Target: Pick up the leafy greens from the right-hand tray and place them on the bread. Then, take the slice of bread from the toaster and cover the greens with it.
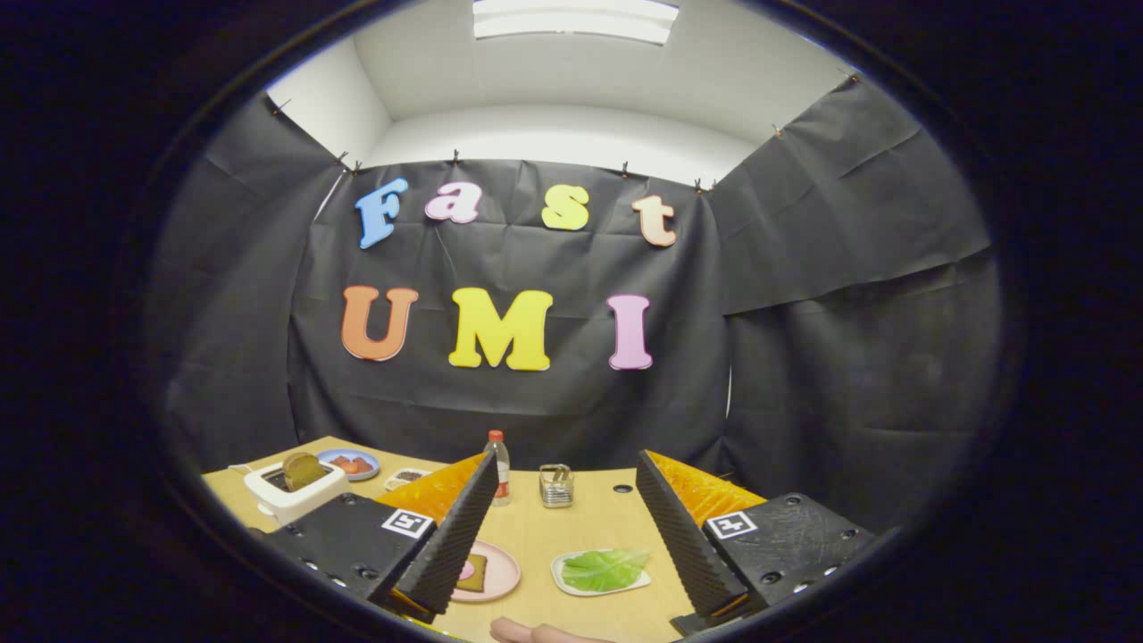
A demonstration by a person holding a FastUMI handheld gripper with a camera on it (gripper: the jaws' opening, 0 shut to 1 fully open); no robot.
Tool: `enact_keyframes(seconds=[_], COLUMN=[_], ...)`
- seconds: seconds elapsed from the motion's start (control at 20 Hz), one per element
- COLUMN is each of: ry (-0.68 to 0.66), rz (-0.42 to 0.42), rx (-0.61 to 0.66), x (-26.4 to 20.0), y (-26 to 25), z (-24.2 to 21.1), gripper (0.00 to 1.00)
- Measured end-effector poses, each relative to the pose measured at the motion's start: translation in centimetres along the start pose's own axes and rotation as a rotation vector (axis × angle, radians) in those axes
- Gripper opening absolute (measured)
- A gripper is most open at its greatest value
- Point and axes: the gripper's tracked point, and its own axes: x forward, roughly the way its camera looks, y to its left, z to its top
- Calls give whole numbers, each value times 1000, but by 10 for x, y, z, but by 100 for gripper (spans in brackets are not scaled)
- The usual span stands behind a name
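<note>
Fingers of the gripper (567, 536) stand wide apart, released and grasping nothing, raised above a light wooden table (589, 518) and aimed toward the booth's dark cloth wall. Between the fingers, on the table, lies a small white tray (571, 585) with the leafy greens (605, 569) resting flat on it, untouched. Just to the left of that tray sits a pink plate (500, 576), partly hidden behind the left finger, and on it lies a slice of bread (473, 572) with something brownish on top; what that topping is cannot be told. Farther off, beyond the left finger, stands a white toaster (295, 491) with a browned slice of toast (302, 469) sticking up out of its slot. Behind the toaster is a blue plate (348, 464) holding reddish pieces, and near it a small dish (406, 478) with dark bits. Beyond the fingertips, toward the wall, stand a clear bottle (497, 464) with a red cap and a small metal holder (555, 485), near each other but apart. At the near edge of the table, below the gap between the fingers, a person's fingertip (536, 632) shows.
</note>
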Motion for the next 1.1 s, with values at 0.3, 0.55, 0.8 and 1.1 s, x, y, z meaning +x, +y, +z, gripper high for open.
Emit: enact_keyframes(seconds=[0.3,0.55,0.8,1.1], ry=[133,280,436,632], rz=[-67,-132,-109,-113], rx=[3,3,36,6], x=[53,107,152,182], y=[-48,-89,-101,-111], z=[-67,-138,-204,-270], gripper=[95,95,95,95])
